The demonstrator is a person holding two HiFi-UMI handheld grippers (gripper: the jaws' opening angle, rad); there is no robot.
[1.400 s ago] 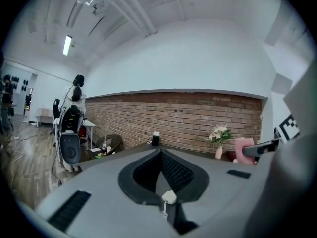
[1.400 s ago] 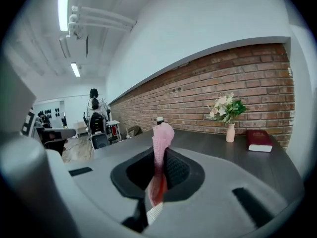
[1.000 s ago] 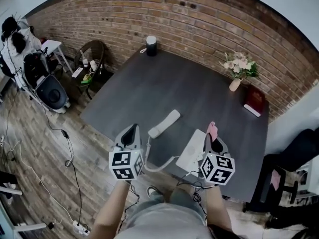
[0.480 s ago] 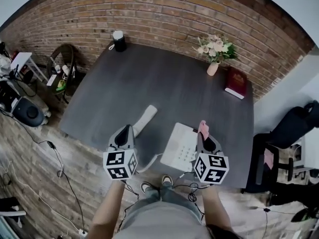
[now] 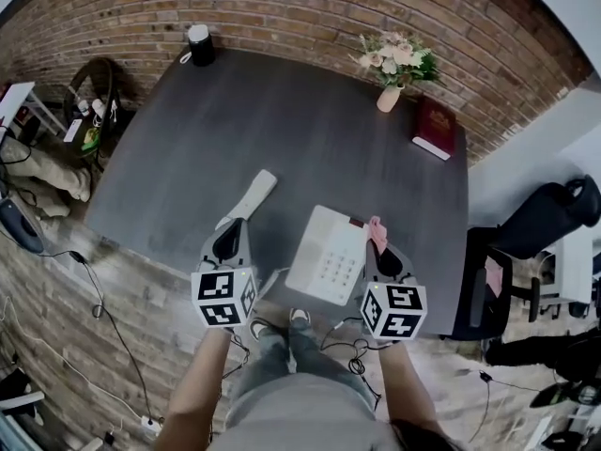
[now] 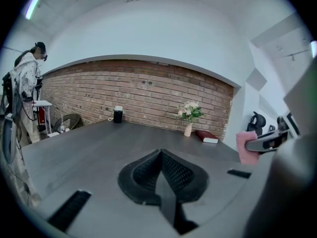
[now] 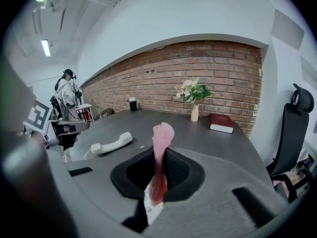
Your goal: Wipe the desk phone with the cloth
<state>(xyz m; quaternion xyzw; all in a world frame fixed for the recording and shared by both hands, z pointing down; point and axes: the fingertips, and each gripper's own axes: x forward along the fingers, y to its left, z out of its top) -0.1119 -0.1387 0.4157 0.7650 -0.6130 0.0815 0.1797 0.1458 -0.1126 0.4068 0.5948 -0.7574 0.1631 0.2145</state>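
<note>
The white desk phone base (image 5: 327, 266) lies on the dark table near its front edge. Its handset (image 5: 248, 196) (image 7: 111, 143) lies off the cradle to the left, joined by a cord. My right gripper (image 5: 377, 241) (image 7: 159, 155) is shut on a pink cloth (image 5: 377, 231) (image 7: 161, 139) that sticks up between its jaws, just right of the phone base. My left gripper (image 5: 228, 242) (image 6: 159, 175) hangs at the table's front edge, left of the base and below the handset, its jaws shut on nothing.
On the dark table (image 5: 282, 130) stand a flower vase (image 5: 389, 96), a red book (image 5: 434, 130) at the far right and a black cup (image 5: 199, 45) at the far left. A black office chair (image 5: 545, 233) is to the right; a brick wall runs behind.
The head view has swung left, so the table and phone sit further right and nearer. Both grippers keep their places either side of the phone base.
</note>
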